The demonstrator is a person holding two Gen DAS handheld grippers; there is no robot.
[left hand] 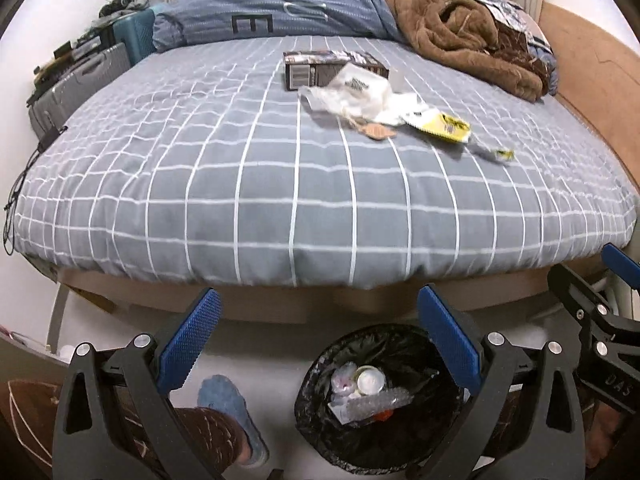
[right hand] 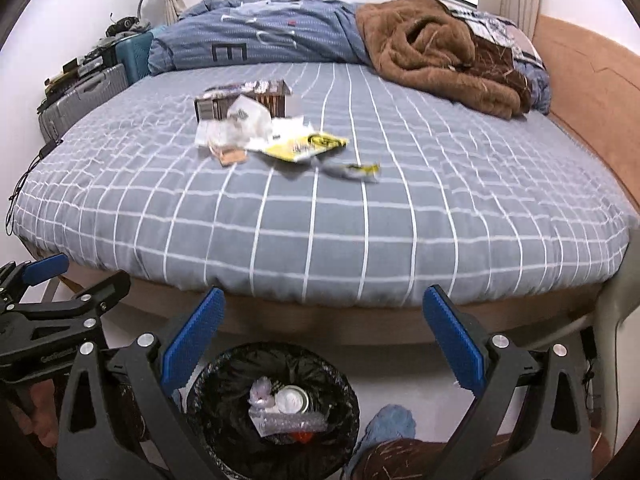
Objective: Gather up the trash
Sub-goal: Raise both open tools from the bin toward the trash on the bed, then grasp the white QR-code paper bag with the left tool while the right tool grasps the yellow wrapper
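Trash lies in a loose cluster on the grey checked bed sheet (left hand: 240, 184), past its middle. In the left wrist view the left gripper (left hand: 320, 340) hangs over the floor at the near edge of the bed, jaws wide and empty. Between its blue pads (left hand: 188, 340) stands a black-lined bin (left hand: 320, 432), already holding a can, clear plastic and scraps. On the sheet, a dark carton (left hand: 312, 68) sits farthest; a crumpled white plastic bag (left hand: 352, 94) leans against its near side. A small tan scrap (left hand: 378, 131) lies just near of the bag, a yellow wrapper (left hand: 444, 126) to the right, and a small torn wrapper piece (left hand: 494, 154) farther right. A brown blanket (left hand: 460, 40) is heaped at the far right. A slippered foot (left hand: 232, 412) stands left of the bin. The right gripper shows at the right edge.

In the right wrist view the right gripper (right hand: 324, 340) also has its jaws wide, holding nothing. The bin (right hand: 224, 432) is low between its fingers, toward the left. The carton (right hand: 212, 106), bag (right hand: 248, 120), tan scrap (right hand: 232, 157), yellow wrapper (right hand: 308, 146) and torn piece (right hand: 356, 170) lie left of centre on the sheet (right hand: 400, 220), well apart from the gripper.
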